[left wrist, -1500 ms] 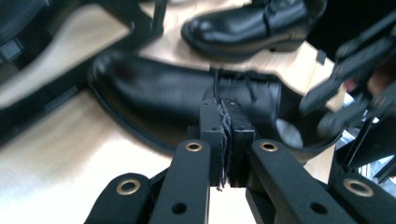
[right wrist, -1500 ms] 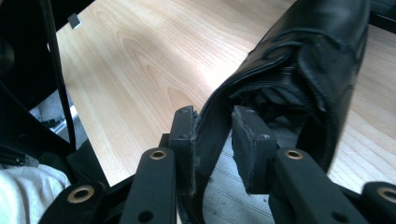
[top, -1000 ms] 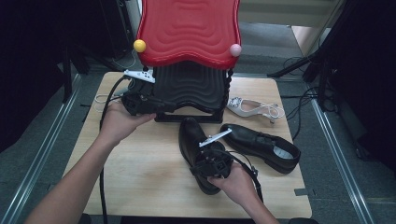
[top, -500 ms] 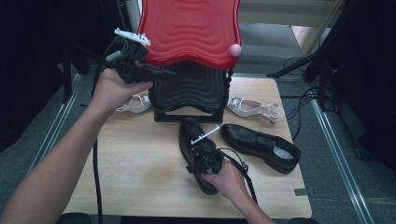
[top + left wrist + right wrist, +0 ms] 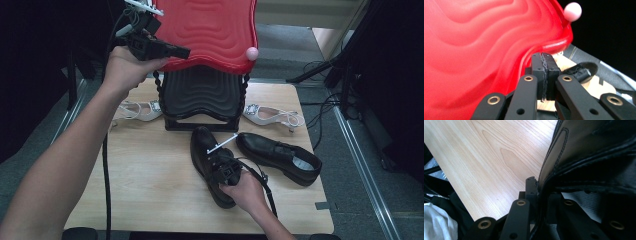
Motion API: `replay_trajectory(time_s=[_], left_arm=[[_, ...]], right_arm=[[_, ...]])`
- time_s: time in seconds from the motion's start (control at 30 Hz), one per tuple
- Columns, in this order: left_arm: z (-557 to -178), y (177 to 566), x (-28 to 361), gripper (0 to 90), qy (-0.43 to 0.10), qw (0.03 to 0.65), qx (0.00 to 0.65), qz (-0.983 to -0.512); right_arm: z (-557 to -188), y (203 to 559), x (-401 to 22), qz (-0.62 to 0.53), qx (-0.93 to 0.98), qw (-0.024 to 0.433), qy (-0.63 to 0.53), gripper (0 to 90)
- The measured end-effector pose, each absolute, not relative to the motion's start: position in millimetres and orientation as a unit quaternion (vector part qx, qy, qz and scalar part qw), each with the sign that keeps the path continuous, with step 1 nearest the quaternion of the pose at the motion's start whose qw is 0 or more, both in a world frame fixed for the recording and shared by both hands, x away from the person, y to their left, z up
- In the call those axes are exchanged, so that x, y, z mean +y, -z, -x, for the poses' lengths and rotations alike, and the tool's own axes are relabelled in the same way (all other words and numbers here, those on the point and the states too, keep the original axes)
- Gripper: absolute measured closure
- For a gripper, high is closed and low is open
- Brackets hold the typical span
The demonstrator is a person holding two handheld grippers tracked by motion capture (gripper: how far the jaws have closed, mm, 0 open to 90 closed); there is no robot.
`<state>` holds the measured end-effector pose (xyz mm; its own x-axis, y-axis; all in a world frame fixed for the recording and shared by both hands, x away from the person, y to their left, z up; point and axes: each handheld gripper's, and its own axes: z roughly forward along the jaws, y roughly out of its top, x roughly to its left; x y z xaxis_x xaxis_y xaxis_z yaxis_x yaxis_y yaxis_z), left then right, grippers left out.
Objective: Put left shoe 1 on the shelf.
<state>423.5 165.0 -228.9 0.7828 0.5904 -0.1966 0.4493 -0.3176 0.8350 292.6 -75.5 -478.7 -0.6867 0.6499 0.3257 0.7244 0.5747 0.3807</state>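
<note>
A black leather shoe [image 5: 202, 145] lies on the wooden table [image 5: 145, 185] with its toe toward the rack. My right gripper [image 5: 215, 159] has just been closing, and its jaws now pinch the shoe's collar edge [image 5: 594, 150]; the rim runs between them in the right gripper view [image 5: 540, 182]. A second black shoe [image 5: 277, 156] lies just to the right. My left gripper [image 5: 185, 51] is raised at the left front edge of the rack's red wavy top [image 5: 210, 30]. It is shut with nothing between its pads [image 5: 545, 56], just under the red edge [image 5: 474, 50].
The rack's black wavy lower tier [image 5: 200, 92] stands at the table's back centre. A pink ball [image 5: 251, 53] caps the red top's right corner. White sandals lie left [image 5: 137, 110] and right [image 5: 272, 116] of the rack. A cable hangs from the left gripper.
The left hand has lifted its gripper from beside the black tier up to the red top's edge, uncovering the left sandal. The right gripper's jaws have closed on the shoe's rim.
</note>
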Motion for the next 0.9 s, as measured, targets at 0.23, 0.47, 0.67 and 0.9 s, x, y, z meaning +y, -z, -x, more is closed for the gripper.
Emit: replay_trajectory(time_s=[0.23, 0.47, 0.67, 0.9], left_arm=[[-436, 231, 158, 89.1, -0.101, 0.468, 0.341, -0.809], [-442, 235, 158, 89.9, -0.114, 0.442, 0.353, -0.817], [-443, 238, 157, 90.0, -0.121, 0.446, 0.354, -0.813], [-444, 238, 157, 90.0, -0.13, 0.437, 0.357, -0.815]], right_arm=[[-297, 469, -90, 0.394, -0.876, 0.082, 0.267, 87.2], [-299, 460, -107, 0.399, -0.866, 0.08, 0.291, 87.3], [-305, 454, -122, 0.393, -0.858, 0.093, 0.317, 87.4], [-308, 446, -130, 0.381, -0.858, 0.107, 0.329, 87.5]])
